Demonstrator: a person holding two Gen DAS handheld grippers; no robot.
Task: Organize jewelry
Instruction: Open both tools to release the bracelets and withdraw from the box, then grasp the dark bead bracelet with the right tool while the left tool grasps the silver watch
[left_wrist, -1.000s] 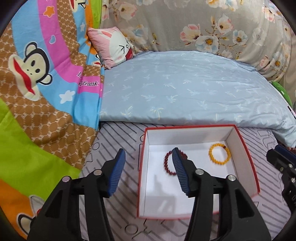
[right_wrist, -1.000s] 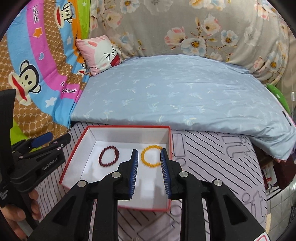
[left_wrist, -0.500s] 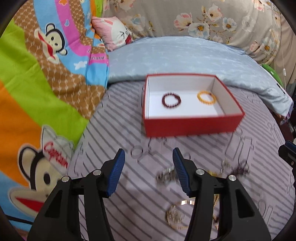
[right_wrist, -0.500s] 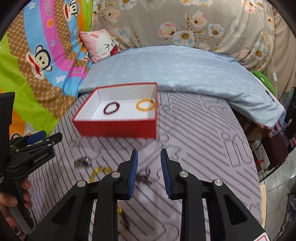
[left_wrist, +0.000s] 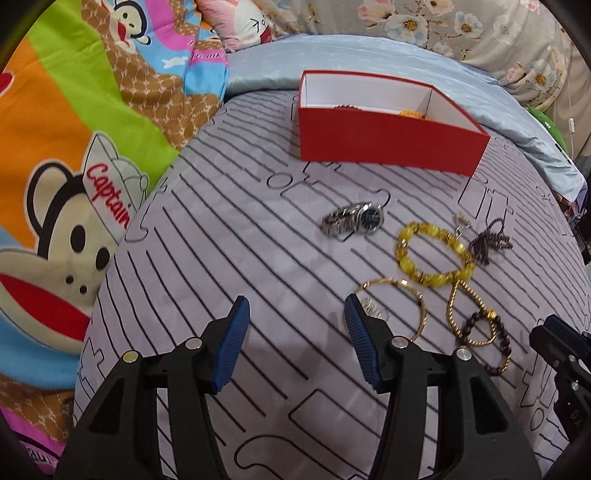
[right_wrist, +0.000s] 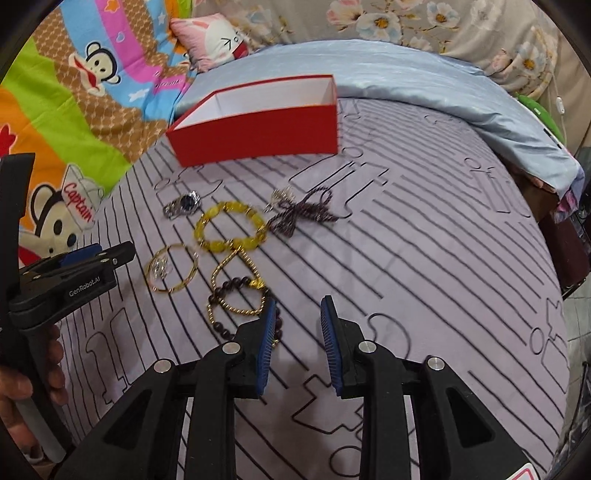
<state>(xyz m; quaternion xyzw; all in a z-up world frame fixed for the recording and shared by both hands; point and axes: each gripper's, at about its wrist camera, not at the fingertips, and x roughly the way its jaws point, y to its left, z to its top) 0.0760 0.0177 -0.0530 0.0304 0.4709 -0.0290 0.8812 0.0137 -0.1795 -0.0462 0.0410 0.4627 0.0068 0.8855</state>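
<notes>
A red box (left_wrist: 388, 144) (right_wrist: 258, 129) stands at the far side of the striped mat; two bracelets barely show over its wall. Loose jewelry lies in front of it: a silver watch (left_wrist: 351, 219) (right_wrist: 181, 205), a yellow bead bracelet (left_wrist: 432, 254) (right_wrist: 231, 230), a thin gold bangle (left_wrist: 417, 299) (right_wrist: 171, 271), a gold chain (left_wrist: 469, 314) (right_wrist: 236, 284), a dark bead bracelet (left_wrist: 498, 347) (right_wrist: 225, 295) and a dark cord (left_wrist: 489, 242) (right_wrist: 303, 214). My left gripper (left_wrist: 295, 339) is open and empty, left of the bangle. My right gripper (right_wrist: 297, 343) is open and empty, just right of the dark bead bracelet.
The grey striped mat (right_wrist: 424, 258) covers the table. A light blue quilt (left_wrist: 369, 59) and a colourful monkey-print blanket (left_wrist: 74, 147) lie behind and to the left. The mat's right edge (right_wrist: 554, 295) drops off. The left gripper also shows in the right wrist view (right_wrist: 74, 273).
Both grippers have pulled back from over the red box and come down near the loose jewelry on the mat. The right gripper has opened slightly wider.
</notes>
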